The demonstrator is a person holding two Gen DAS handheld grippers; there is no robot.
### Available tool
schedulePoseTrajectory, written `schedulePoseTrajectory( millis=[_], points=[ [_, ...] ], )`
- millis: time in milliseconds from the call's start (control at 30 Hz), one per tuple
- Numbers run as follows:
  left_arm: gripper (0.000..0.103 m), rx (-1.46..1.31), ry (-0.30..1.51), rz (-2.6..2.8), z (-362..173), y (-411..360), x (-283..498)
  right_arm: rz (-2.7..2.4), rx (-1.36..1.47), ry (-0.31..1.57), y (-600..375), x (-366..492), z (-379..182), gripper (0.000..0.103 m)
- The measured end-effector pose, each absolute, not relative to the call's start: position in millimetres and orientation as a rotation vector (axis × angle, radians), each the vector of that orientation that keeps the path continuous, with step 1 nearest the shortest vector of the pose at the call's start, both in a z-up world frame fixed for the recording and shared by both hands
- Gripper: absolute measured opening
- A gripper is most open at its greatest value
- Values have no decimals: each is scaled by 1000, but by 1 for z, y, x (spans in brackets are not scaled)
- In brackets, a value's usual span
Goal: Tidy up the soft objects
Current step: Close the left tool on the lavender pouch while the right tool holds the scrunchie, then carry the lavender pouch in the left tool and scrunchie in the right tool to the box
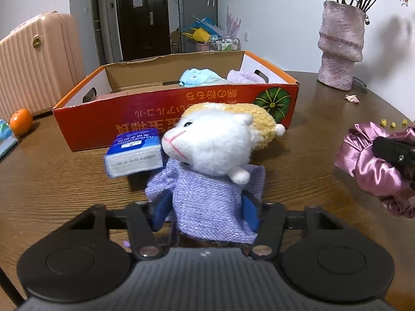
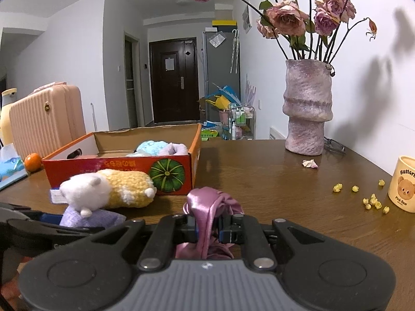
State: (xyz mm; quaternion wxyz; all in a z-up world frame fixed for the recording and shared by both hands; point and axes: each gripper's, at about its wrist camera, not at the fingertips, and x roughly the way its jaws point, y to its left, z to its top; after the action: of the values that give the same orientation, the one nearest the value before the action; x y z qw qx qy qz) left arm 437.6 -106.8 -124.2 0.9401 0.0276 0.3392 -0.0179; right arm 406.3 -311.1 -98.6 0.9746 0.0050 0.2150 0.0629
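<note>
A white plush hamster (image 1: 215,142) with a yellow knitted back lies on a lilac knitted cloth (image 1: 207,204) on the wooden table, in front of the orange cardboard box (image 1: 176,119). My left gripper (image 1: 205,212) is shut on the lilac cloth, with a blue pad pressed on each side of it. The right wrist view shows the hamster (image 2: 103,189) and cloth (image 2: 98,219) at lower left. My right gripper (image 2: 208,226) is shut on a bunched pink satin fabric (image 2: 207,202), held right of the hamster. In the box (image 2: 116,165) lie a light blue plush (image 2: 150,147) and a lilac soft piece (image 2: 173,149).
A blue tissue pack (image 1: 135,153) stands left of the hamster's head. An orange (image 1: 20,121) and a peach suitcase (image 1: 33,62) are at far left. A pink vase (image 2: 307,108) with dried roses, a bear cup (image 2: 403,184) and several yellow bits (image 2: 373,202) occupy the right.
</note>
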Motion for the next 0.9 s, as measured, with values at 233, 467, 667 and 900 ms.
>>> schedulePoseTrajectory(
  millis=[233, 467, 667, 900],
  points=[
    [42, 48, 669, -54, -118, -103, 423, 127, 25, 424, -307, 398, -96, 12],
    [41, 23, 612, -85, -104, -96, 402, 121, 49, 408, -305, 389, -93, 12],
    [41, 22, 545, -101, -90, -91, 379, 119, 59, 399, -304, 384, -92, 12],
    [41, 14, 460, -107, -70, -81, 353, 118, 77, 372, -301, 375, -89, 12]
  ],
)
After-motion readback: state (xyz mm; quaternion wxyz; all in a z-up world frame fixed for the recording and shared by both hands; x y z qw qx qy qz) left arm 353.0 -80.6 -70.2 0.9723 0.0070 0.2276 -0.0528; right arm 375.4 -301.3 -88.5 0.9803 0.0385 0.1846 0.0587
